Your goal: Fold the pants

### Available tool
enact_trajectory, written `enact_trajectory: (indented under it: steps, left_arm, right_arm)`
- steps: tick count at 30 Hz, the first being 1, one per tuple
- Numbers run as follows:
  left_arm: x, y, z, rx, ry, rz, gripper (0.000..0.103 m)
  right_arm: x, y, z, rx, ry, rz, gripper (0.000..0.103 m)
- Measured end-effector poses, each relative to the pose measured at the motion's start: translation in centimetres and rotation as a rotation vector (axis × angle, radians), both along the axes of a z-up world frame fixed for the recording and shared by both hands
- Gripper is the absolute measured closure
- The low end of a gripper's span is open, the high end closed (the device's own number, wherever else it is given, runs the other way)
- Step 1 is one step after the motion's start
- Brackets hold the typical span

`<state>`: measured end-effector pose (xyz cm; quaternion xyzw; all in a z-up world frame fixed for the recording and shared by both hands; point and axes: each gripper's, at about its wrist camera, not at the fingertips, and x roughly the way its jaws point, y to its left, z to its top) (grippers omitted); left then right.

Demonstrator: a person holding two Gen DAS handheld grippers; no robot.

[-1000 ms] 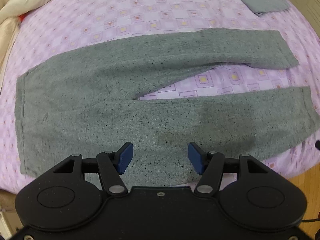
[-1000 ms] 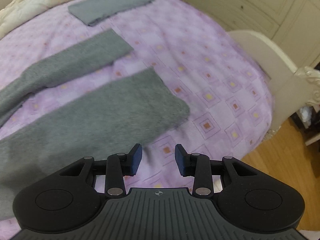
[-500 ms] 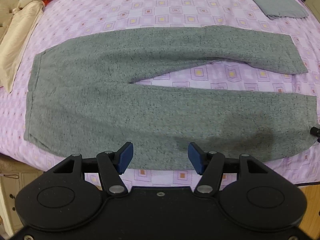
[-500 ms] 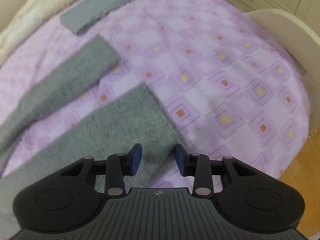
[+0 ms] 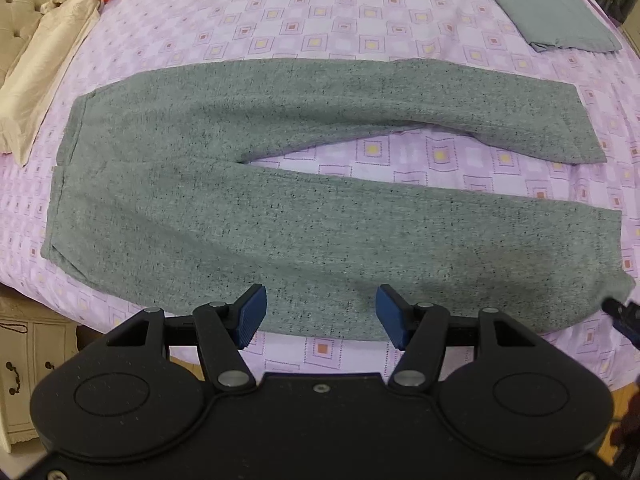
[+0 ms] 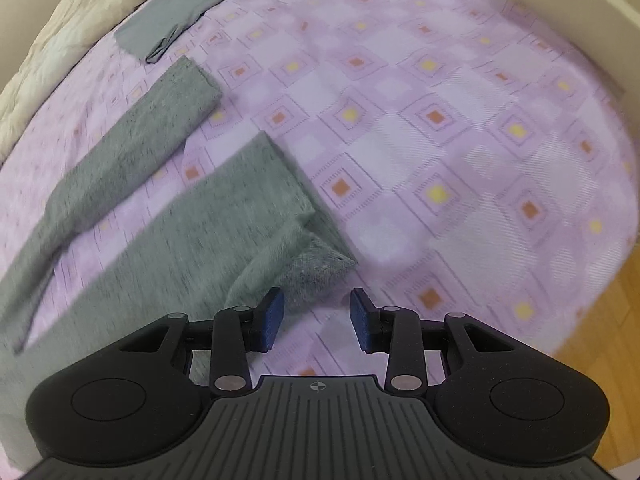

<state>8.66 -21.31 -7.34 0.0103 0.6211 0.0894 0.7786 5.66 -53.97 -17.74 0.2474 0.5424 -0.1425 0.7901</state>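
Grey pants (image 5: 280,208) spread flat on the purple checked bedsheet (image 5: 320,20), waistband toward the pillows (image 5: 48,80), legs parted toward a folded grey cloth (image 5: 548,12). Left gripper (image 5: 319,316) over the pants' near edge, jaws apart, empty. Right gripper (image 6: 317,316) at the near leg's lifted cuff corner (image 6: 316,268), jaws apart, pinching nothing; no readable writing anywhere.

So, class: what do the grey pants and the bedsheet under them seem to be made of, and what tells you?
Grey pants: probably a soft knit or fleece, matte, judging by the heathered grey with dark flecks and the fuzzy nap at the hem. Bedsheet: likely thin woven cotton or a blend, smooth and flat, with printed lilac squares.
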Motion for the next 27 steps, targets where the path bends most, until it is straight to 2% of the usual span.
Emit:
enact_trajectory:
  steps: [5, 6, 7, 9, 13, 15, 17, 18, 19, 21, 22, 23, 24, 26, 27]
  left_arm:
    - [-0.2, 0.2, 0.1, 0.004, -0.003, 0.03, 0.039]
    - [-0.2, 0.4, 0.1, 0.004, -0.003, 0.039, 0.039]
    - [-0.2, 0.5, 0.1, 0.004, -0.004, 0.047, 0.039]
    - [-0.3, 0.7, 0.1, 0.003, -0.004, 0.062, 0.039]
    - [-0.3, 0.7, 0.0, -0.005, 0.001, 0.068, 0.039]
    - [-0.3, 0.5, 0.0, -0.008, -0.001, 0.059, 0.039]
    - [-0.1, 0.4, -0.2, -0.02, 0.008, 0.056, 0.039]
    - [0.0, 0.3, -0.4, -0.027, 0.014, 0.055, 0.039]
    - [0.1, 0.2, -0.5, -0.034, 0.02, 0.052, 0.039]
    - [0.1, 0.0, -0.4, -0.031, 0.014, 0.04, 0.039]
    - [0.0, -0.1, -0.3, -0.026, 0.007, 0.034, 0.039]
    - [0.0, -0.1, -0.3, -0.021, 0.006, 0.031, 0.039]
    - [0.0, 0.0, -0.3, -0.021, 0.008, 0.033, 0.039]
    - [0.2, 0.3, -0.5, -0.03, 0.017, 0.053, 0.039]
    - [0.2, 0.5, -0.6, -0.032, 0.021, 0.063, 0.039]
  right_arm:
    - [0.6, 0.2, -0.8, 0.033, 0.013, 0.006, 0.068]
    - [0.6, 0.2, -0.9, 0.044, 0.015, 0.003, 0.076]
    - [0.6, 0.1, -0.9, 0.064, 0.003, 0.003, 0.096]
    - [0.3, 0.1, -0.3, 0.087, -0.03, 0.007, 0.096]
    - [-1.6, -0.4, 3.4, 0.053, -0.095, -0.005, 0.097]
    - [-2.4, -1.3, 2.5, 0.035, -0.026, -0.019, 0.097]
    - [-2.9, -1.9, 0.2, 0.039, 0.07, -0.04, 0.096]
    - [-3.0, -2.0, -0.2, 0.049, 0.08, -0.038, 0.094]
    - [-3.1, -2.0, 0.2, 0.039, 0.07, -0.042, 0.089]
    - [-3.2, -1.9, 1.8, -0.011, 0.026, -0.032, 0.088]
    - [-3.1, -1.8, 2.8, -0.049, -0.015, -0.014, 0.087]
    - [-2.8, -1.6, 4.3, -0.096, -0.094, 0.037, 0.086]
    - [-2.8, -1.6, 4.3, -0.096, -0.094, 0.037, 0.082]
    - [-1.4, -1.6, 4.6, -0.121, -0.131, 0.114, 0.08]
    - [-0.4, -1.8, 4.5, -0.142, -0.115, 0.14, 0.08]
